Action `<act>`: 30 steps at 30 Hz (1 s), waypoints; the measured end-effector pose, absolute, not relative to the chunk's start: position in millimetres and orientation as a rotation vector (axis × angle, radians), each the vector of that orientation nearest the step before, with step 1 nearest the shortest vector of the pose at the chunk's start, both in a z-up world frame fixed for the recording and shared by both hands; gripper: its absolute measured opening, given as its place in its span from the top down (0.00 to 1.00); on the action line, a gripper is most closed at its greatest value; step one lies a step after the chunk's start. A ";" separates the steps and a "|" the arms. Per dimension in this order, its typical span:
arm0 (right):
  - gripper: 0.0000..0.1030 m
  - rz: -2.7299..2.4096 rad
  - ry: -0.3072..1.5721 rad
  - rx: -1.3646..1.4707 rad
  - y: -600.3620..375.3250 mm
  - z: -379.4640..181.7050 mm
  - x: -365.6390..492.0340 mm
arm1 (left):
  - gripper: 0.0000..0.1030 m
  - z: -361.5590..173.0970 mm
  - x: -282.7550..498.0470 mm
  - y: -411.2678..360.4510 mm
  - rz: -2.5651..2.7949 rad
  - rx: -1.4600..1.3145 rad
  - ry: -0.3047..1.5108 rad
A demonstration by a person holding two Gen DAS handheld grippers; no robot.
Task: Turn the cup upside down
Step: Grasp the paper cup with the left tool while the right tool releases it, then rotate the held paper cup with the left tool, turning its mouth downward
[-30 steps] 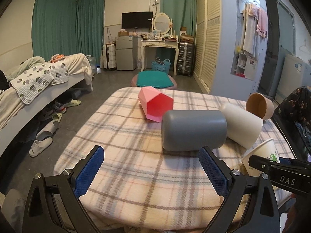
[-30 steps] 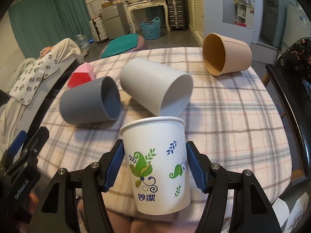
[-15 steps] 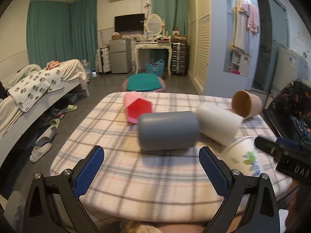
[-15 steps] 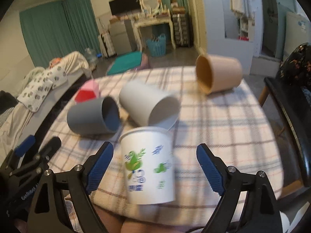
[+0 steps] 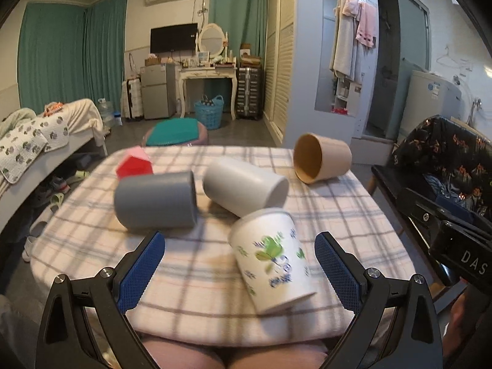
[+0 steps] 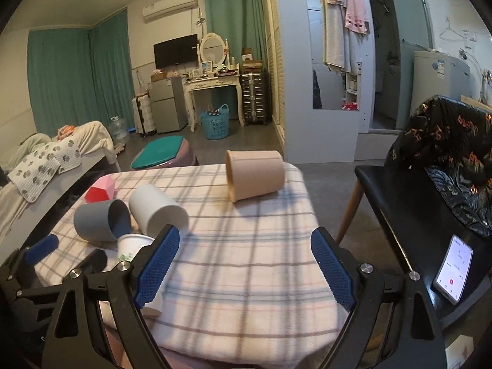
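A white paper cup with green leaf print (image 5: 272, 258) stands upside down and tilted on the checked tablecloth (image 5: 196, 270), blurred, between the fingers of my open left gripper (image 5: 240, 272). In the right wrist view the cup (image 6: 132, 247) shows partly behind my left finger pad. My right gripper (image 6: 243, 269) is open and empty, to the right of the cup, over bare cloth.
A grey cup (image 5: 155, 200), a white cup (image 5: 243, 186), a tan cup (image 5: 321, 161) and a red-pink cup (image 5: 135, 163) lie on their sides behind. A black chair (image 6: 409, 209) with a phone (image 6: 452, 269) stands at the right.
My right gripper opened, let go of the paper cup and moved away to the right. My left gripper swung right, so the cup now sits between its fingers.
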State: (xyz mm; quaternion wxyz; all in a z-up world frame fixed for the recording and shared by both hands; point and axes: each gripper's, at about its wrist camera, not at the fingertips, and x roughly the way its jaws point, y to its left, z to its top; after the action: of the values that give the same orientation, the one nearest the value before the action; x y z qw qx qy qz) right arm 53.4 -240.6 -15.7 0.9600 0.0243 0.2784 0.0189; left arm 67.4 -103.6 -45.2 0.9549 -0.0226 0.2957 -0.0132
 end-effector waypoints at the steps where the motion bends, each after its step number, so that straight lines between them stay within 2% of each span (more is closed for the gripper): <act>1: 0.15 0.036 0.567 0.055 -243.8 -18.8 52.5 | 0.02 -48.0 67.2 -106.5 -0.031 -0.050 0.607; 7: 0.15 0.018 0.613 0.088 -261.9 -41.2 59.1 | 0.02 -69.0 70.6 -132.2 -0.088 0.015 0.659; 15: 0.15 0.011 0.659 0.107 -270.5 -61.7 70.2 | 0.04 -95.1 77.9 -127.6 -0.085 -0.043 0.743; 21: 0.15 0.022 0.683 0.100 -267.4 -71.1 73.0 | 0.05 -98.8 71.4 -127.0 -0.095 -0.040 0.741; 22: 0.15 0.023 0.685 0.099 -266.6 -71.8 72.5 | 0.11 -98.8 70.9 -126.7 -0.100 -0.042 0.742; 23: 0.15 0.025 0.687 0.099 -266.1 -72.7 72.5 | 0.22 -98.7 70.8 -126.4 -0.104 -0.042 0.745; 26: 0.15 0.029 0.686 0.097 -263.5 -72.9 70.4 | 0.41 -98.6 71.4 -124.4 -0.118 -0.053 0.759; 30: 0.15 0.029 0.685 0.093 -261.8 -71.9 69.3 | 0.41 -91.2 65.5 -121.4 -0.130 -0.054 0.742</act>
State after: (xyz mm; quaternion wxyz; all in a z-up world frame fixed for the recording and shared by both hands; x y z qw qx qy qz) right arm 69.3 -261.8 -71.9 0.9408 0.0457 0.3356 0.0141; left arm 65.5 -121.4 -91.2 0.9296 -0.0263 0.3622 -0.0633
